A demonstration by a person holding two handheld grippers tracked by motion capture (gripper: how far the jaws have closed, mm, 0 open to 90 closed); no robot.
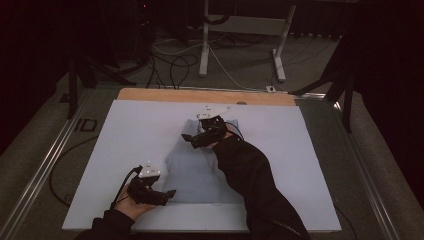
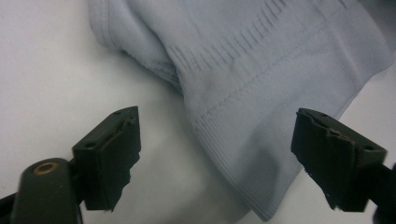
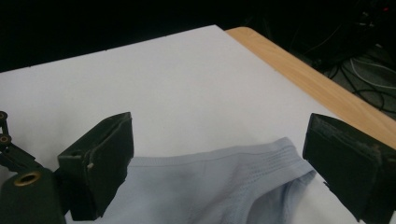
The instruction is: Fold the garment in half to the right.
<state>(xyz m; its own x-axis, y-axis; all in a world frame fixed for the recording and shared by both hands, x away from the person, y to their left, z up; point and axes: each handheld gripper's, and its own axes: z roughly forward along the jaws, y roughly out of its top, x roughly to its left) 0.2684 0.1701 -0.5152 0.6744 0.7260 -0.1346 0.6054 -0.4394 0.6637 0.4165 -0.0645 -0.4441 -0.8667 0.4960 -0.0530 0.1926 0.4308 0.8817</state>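
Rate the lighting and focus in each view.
High view: dim, dark surroundings, the pale garment low in contrast on the white board. Left gripper view: bright, fabric stitching sharp, tongs soft, with a shadow under the cloth. Right gripper view: evenly lit, black background, near tongs slightly blurred.

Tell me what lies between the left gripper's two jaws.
In the left gripper view, the ribbed hem corner of the pale blue garment lies between the open jaws of the left gripper, on the white table cover.
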